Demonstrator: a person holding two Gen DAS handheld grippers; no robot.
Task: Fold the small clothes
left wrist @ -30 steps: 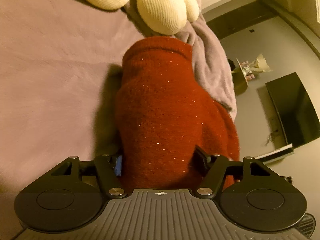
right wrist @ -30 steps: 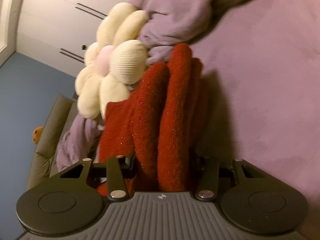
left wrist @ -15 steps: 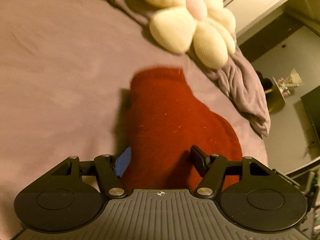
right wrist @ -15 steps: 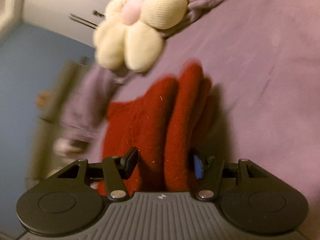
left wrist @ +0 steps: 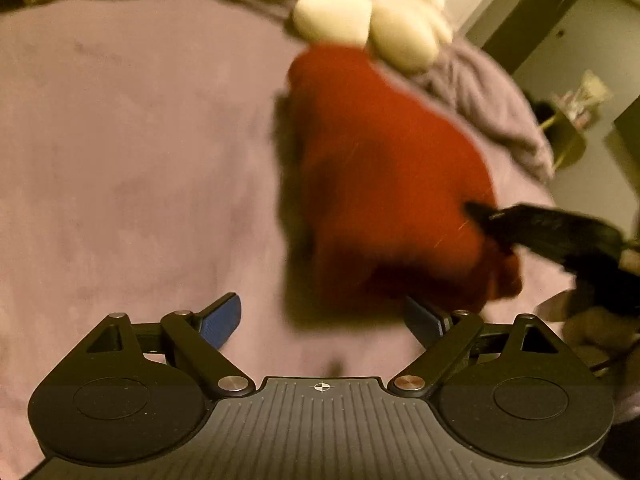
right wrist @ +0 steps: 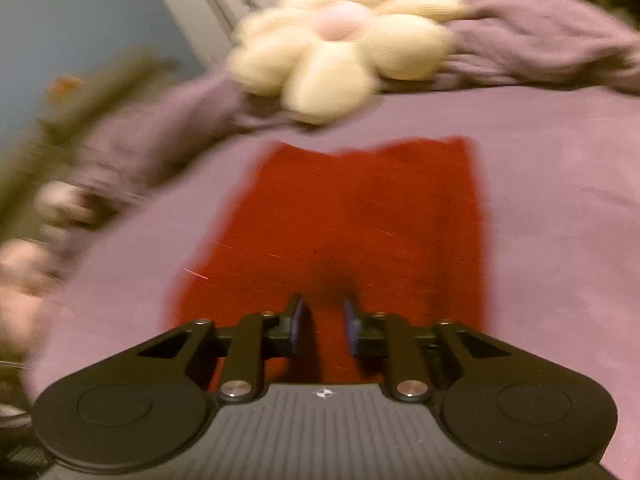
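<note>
A red knitted garment (left wrist: 384, 184) lies on the purple bed cover (left wrist: 132, 152); in the right wrist view it (right wrist: 360, 216) spreads out flat ahead of me. My left gripper (left wrist: 322, 320) is open and empty, its blue-padded fingers apart just short of the garment's near edge. My right gripper (right wrist: 323, 326) has its jaws narrowed around a raised fold of the red garment at its near edge. The right gripper also shows in the left wrist view (left wrist: 560, 240), touching the garment's right side. Both views are motion-blurred.
A cream flower-shaped cushion (right wrist: 340, 36) lies beyond the garment, on a bunched purple blanket (right wrist: 540, 44). The bed edge falls away at the right of the left wrist view, with a gold side table (left wrist: 568, 136) beyond.
My left gripper has let go of the garment, opened wide and pulled back. The garment has gone from hanging bunched to lying spread on the bed. My right gripper's jaws have narrowed on it.
</note>
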